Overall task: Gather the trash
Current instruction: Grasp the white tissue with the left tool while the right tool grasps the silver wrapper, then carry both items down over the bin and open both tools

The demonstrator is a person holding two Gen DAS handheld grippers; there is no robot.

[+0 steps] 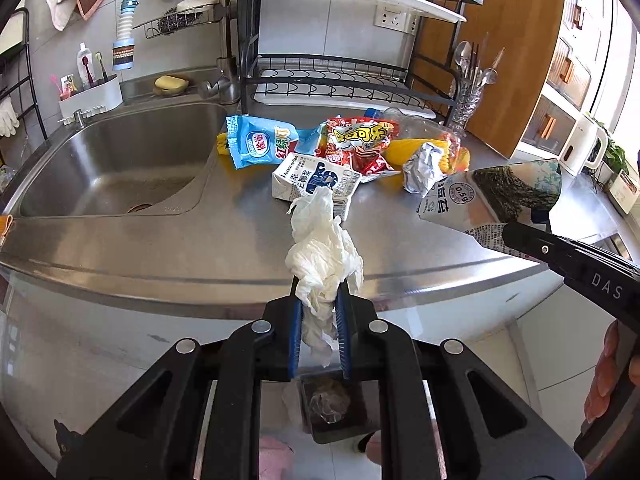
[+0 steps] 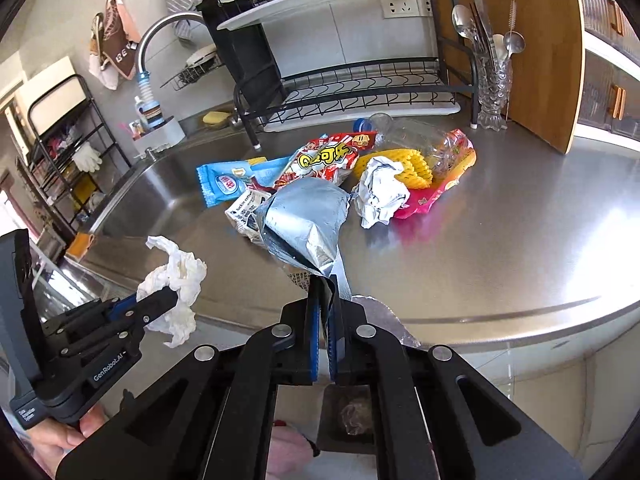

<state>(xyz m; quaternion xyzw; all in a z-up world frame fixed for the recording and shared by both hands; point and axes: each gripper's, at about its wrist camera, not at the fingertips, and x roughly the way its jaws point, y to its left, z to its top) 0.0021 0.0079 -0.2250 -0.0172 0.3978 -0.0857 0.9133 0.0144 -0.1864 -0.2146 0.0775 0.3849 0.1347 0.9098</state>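
Left gripper [image 1: 320, 300] pinching crumpled white tissue [image 1: 322, 252], lifted clear of the steel counter [image 1: 200, 248]. Right gripper [image 2: 325, 300] clamped tight on a foil snack pouch [image 2: 304, 220] by its torn edge, also off the counter.

Tissue: near weightless, soft, compresses to nothing; any fold works as grab point. Pouch: light, thin, slick foil, crinkly; edge pinch probably fine, could slip if swung.

Remaining trash heaped near dish rack [image 2: 360, 92]: blue wrapper [image 2: 224, 186], red wrapper [image 2: 328, 160], milk-tea carton [image 1: 312, 180], paper wad [image 2: 380, 192], yellow foam net [image 2: 412, 164], crushed clear bottle [image 2: 420, 140].

Sink [image 1: 120, 160] looks empty. Small dark bin [image 2: 348, 420] visible below between the jaws, something crumpled and clear inside.
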